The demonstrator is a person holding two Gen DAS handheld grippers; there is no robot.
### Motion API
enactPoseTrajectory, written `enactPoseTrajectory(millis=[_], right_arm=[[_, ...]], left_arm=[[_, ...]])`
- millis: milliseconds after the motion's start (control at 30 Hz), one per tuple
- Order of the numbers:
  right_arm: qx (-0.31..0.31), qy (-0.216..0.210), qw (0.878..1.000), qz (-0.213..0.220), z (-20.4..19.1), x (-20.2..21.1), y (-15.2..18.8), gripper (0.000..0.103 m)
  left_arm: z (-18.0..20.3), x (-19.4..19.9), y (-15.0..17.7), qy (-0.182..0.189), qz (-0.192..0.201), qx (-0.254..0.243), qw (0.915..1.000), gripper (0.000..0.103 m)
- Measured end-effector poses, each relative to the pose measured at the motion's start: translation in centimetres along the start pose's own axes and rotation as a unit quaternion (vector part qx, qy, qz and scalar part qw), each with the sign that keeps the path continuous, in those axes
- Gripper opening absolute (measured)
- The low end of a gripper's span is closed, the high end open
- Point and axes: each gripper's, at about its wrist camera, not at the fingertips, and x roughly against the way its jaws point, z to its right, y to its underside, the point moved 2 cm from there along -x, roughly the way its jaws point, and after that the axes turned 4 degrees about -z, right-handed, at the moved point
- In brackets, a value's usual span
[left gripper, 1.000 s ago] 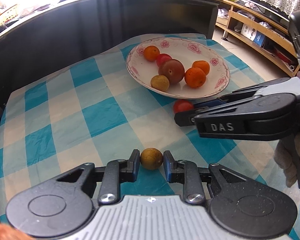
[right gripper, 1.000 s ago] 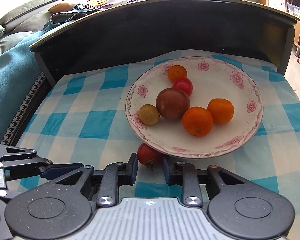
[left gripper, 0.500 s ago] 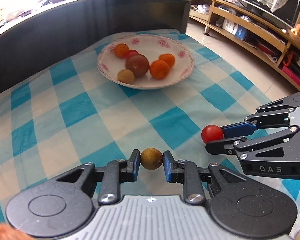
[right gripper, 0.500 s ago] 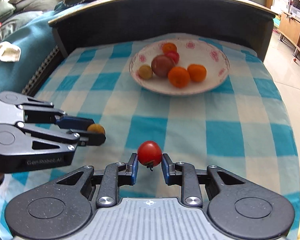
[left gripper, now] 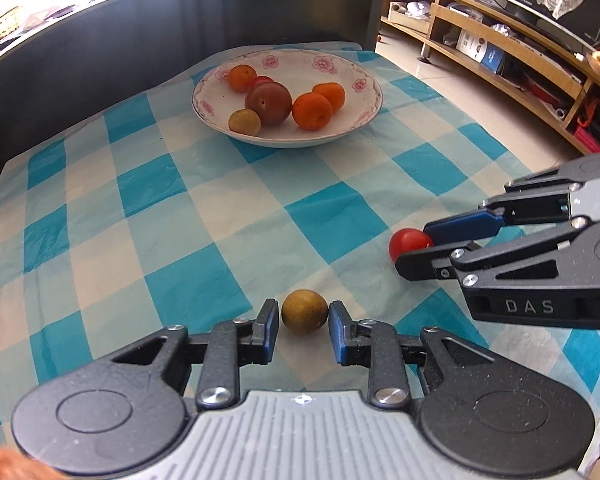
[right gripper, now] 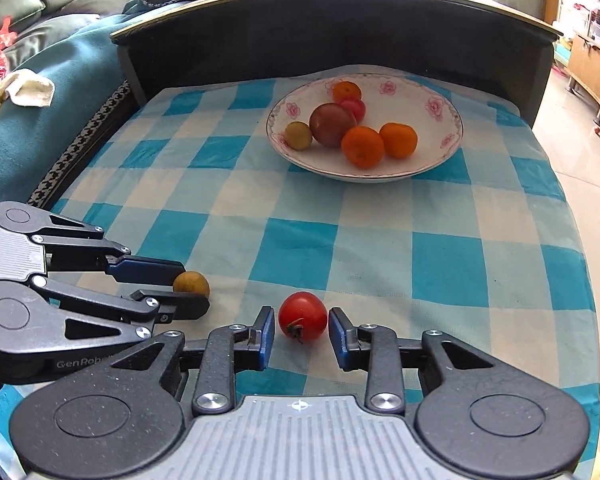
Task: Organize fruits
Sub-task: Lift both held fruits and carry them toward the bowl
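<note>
now my left tongs (left gripper: 304,322) have just eased apart, a sliver of gap on each side of the round, matte brown fruit (left gripper: 304,311) lying on the checked cloth (left gripper: 204,216). my right tongs (right gripper: 301,330) have likewise been loosening around the glossy tomato (right gripper: 302,315), pads clear of it. "das" is moulded on the right one's flank. well beyond, the flowered plate (left gripper: 364,80) holds smooth fruit.

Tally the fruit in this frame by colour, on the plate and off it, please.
Orange: 3, on the plate, first at
Red: 2, one on the plate, one tomato on the cloth
Dark reddish-brown: 1
Olive-brown: 2, one on the plate, one on the cloth
Total: 8
</note>
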Motion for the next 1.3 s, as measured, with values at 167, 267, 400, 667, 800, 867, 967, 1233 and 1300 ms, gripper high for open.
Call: enactPoseTrajectory(millis=[167, 267, 400, 667, 800, 867, 967, 1233, 1300], right_arm=[[0.001, -0.004, 1.000, -0.003, 0.1, -0.1, 0.0, 0.028], [-0.003, -0.003, 1.000, -0.004, 0.2, 0.0, 0.1, 0.027], [-0.007, -0.007, 1.000, -0.014, 0.2, -0.2, 0.1, 0.027], [0.000, -0.011, 1.000, -0.023, -0.1, -0.4, 0.2, 0.022], [-0.007, -0.016, 1.000, -0.016, 0.3, -0.2, 0.0, 0.021], [-0.013, -0.018, 1.000, -0.008, 0.5, 0.1, -0.4, 0.021], [-0.019, -0.021, 1.000, 0.008, 0.8, 0.5, -1.3, 0.021], [-0.033, -0.017, 0.998, 0.049, 2.0, 1.2, -3.8, 0.021], [-0.036, -0.016, 0.998, 0.057, 2.3, 1.2, -4.5, 0.021]], left_arm=[[0.3, -0.5, 0.0, -0.007, -0.005, -0.005, 0.9999, 0.038], [0.3, -0.4, -0.5, -0.005, 0.002, -0.002, 1.0000, 0.038], [0.2, -0.5, -1.0, -0.003, 0.008, 0.000, 1.0000, 0.038], [0.0, -1.0, -0.8, -0.005, -0.004, 0.003, 1.0000, 0.035], [0.0, -0.8, -1.0, -0.002, -0.001, 0.004, 1.0000, 0.035], [0.1, -0.7, -1.3, -0.002, 0.002, 0.004, 1.0000, 0.035], [0.2, -0.4, -2.1, -0.002, 0.012, 0.005, 0.9999, 0.035], [-0.2, 0.0, -5.4, -0.015, 0.047, 0.017, 0.9986, 0.035], [-0.4, 0.1, -6.3, -0.017, 0.055, 0.022, 0.9981, 0.035]])
